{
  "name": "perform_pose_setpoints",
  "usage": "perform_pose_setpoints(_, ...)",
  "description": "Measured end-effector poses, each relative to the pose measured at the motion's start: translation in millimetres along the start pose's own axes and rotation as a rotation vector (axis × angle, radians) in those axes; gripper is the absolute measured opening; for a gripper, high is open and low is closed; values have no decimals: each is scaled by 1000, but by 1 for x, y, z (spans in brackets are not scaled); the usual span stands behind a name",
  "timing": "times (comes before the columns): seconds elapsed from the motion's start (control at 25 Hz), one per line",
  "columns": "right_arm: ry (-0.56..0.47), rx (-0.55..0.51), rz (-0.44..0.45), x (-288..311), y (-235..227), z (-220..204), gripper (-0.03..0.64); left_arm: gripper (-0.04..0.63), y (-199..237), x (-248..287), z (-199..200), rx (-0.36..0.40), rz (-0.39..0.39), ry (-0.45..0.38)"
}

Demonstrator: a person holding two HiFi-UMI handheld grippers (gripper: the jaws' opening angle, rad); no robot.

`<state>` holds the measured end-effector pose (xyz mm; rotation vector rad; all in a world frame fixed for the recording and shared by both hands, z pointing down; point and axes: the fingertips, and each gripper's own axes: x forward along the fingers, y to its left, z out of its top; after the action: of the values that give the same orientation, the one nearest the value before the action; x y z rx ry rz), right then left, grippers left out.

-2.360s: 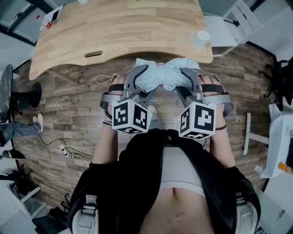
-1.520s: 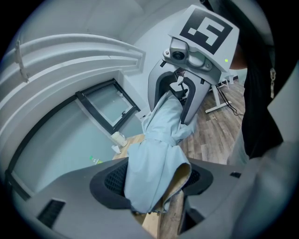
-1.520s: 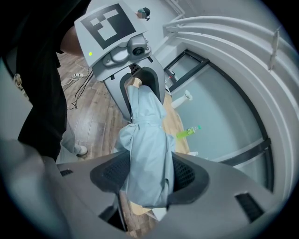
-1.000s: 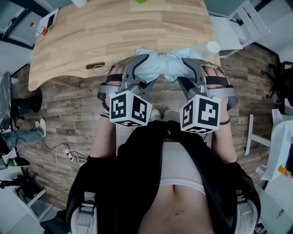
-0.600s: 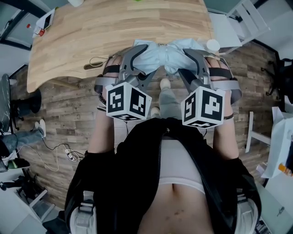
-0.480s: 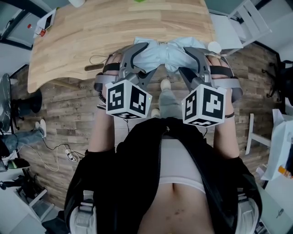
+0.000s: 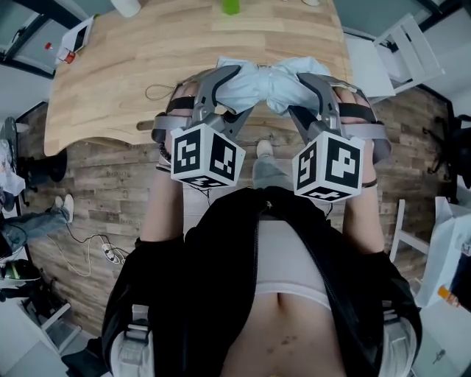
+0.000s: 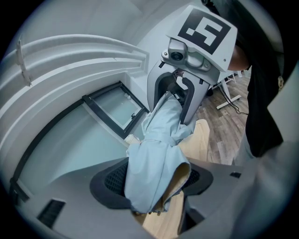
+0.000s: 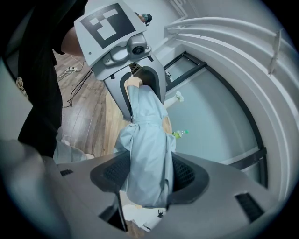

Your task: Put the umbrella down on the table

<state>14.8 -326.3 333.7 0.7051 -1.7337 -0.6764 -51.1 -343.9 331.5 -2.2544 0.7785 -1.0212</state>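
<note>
Left hand-held gripper (image 8: 154,179), right hand-held gripper (image 9: 147,175) clamped on umbrella (image 7: 268,81) over table (image 7: 110,59); cable (image 7: 158,92), bottle (image 7: 231,6) nearby

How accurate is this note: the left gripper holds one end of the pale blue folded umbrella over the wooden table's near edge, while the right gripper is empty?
Not quite: the right gripper is not empty. The right gripper view shows its jaws shut on the other end of the umbrella. The rest stands.
</note>
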Motion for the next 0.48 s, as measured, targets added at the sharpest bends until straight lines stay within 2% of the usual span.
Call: perform_pose_setpoints(0.48, 4, -4, 46, 55, -40, -16, 265, 282, 38, 55, -15, -34, -22, 19)
